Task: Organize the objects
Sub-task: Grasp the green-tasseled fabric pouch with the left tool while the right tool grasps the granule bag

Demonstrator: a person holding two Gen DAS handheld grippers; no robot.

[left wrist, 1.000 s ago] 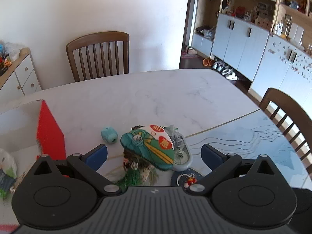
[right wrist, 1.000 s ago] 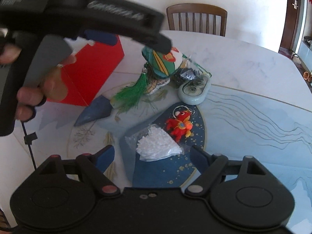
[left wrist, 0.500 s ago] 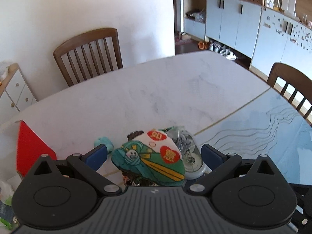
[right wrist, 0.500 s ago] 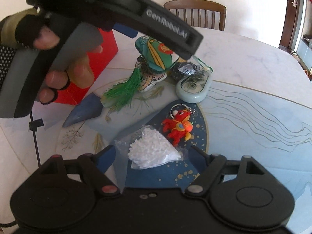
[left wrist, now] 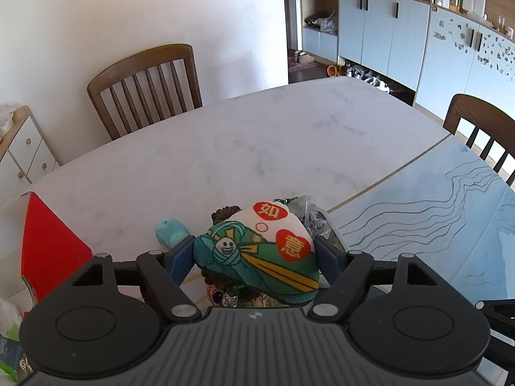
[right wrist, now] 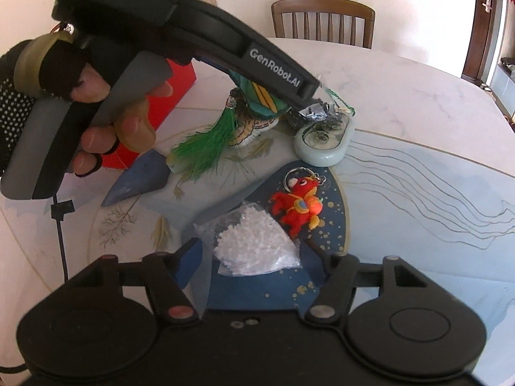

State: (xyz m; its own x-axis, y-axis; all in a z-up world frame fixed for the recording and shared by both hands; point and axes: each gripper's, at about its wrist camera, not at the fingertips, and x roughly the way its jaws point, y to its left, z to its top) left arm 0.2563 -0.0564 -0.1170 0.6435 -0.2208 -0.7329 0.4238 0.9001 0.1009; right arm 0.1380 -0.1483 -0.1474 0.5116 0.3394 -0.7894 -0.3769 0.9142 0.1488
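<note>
Left gripper (left wrist: 256, 257) jaws closing against the pouch (left wrist: 257, 257); right gripper (right wrist: 257, 263) jaws open around the bead bag (right wrist: 254, 247); the tassel (right wrist: 206, 141) beside the pouch could snag

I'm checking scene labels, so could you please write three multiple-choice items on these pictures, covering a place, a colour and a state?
1. Where is the bag of white pellets?
A. between the right gripper's fingers
B. on a chair
C. inside the red box

2. What colour is the tassel?
A. yellow
B. green
C. blue

3. The left gripper's pads are:
A. over bare table
B. shut together, holding nothing
C. against the embroidered pouch

Key: 1 A, it lies between them; 2 B, green strands; 3 C, both pads meet its sides.
</note>
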